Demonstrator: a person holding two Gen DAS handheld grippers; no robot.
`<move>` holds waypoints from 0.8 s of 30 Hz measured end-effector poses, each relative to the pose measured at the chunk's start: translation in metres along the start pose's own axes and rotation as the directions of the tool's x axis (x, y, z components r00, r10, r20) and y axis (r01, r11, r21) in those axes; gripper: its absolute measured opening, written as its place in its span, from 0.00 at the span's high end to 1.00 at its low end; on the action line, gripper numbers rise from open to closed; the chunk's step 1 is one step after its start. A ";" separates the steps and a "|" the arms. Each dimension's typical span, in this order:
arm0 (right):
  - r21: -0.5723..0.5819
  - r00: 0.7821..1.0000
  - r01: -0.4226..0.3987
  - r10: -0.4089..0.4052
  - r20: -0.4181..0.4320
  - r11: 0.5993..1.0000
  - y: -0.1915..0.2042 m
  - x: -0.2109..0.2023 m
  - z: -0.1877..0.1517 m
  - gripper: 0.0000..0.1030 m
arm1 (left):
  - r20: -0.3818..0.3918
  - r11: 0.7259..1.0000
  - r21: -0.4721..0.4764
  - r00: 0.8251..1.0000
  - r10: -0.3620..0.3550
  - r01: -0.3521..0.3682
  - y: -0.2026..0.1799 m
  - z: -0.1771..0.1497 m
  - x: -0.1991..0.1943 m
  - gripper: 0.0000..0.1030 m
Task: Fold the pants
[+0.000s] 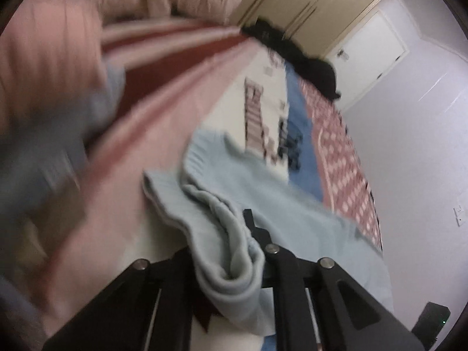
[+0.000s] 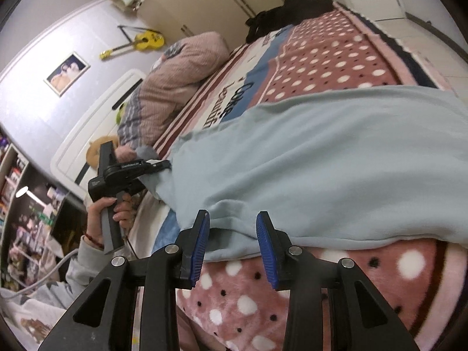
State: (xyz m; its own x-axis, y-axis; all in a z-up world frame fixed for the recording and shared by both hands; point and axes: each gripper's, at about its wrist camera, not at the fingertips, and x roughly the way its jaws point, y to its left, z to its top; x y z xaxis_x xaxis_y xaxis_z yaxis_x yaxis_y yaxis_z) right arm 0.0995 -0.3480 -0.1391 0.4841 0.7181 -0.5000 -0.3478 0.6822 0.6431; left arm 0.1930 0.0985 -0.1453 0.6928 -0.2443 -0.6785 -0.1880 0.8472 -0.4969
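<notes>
Light blue pants point(image 2: 321, 169) lie spread on the bed. In the left wrist view the pants point(image 1: 263, 193) bunch up, and my left gripper point(image 1: 234, 234) is shut on a thick fold of their ribbed edge. My left gripper also shows in the right wrist view point(image 2: 158, 166), held by a hand at the pants' left end. My right gripper point(image 2: 233, 222) is open, its blue pads point(image 2: 201, 242) either side of the pants' near edge, with cloth between them.
The bed has a pink polka-dot and striped blanket point(image 2: 336, 58). A pink quilted pillow point(image 2: 175, 82) lies at the head. Black clothing point(image 2: 292, 8) sits at the far corner. A yellow guitar point(image 2: 143, 41) hangs on the wall. Shelves point(image 2: 17, 204) stand left.
</notes>
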 end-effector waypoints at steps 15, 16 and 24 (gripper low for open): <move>0.036 1.000 -0.014 0.014 -0.002 0.999 -0.008 -0.012 -0.014 0.71 | 0.286 0.998 -0.057 0.957 0.037 -0.022 0.027 0.076 -0.109 0.92; 0.034 1.000 -0.016 0.016 -0.007 0.999 -0.007 -0.012 -0.015 0.71 | 0.300 0.997 -0.071 0.953 0.043 -0.023 0.031 0.081 -0.115 0.92; 0.034 0.999 -0.034 0.035 -0.032 0.999 -0.004 -0.006 -0.019 0.71 | 0.420 0.981 -0.131 0.888 0.186 -0.144 0.063 0.118 -0.172 0.92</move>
State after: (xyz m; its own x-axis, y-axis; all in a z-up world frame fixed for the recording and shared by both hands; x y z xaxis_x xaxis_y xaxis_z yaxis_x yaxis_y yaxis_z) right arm 0.0826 -0.3526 -0.1493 0.4458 0.7456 -0.4953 -0.3368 0.6524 0.6789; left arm 0.1437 0.2499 0.0037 0.8726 0.1389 -0.4683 -0.3753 0.8043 -0.4608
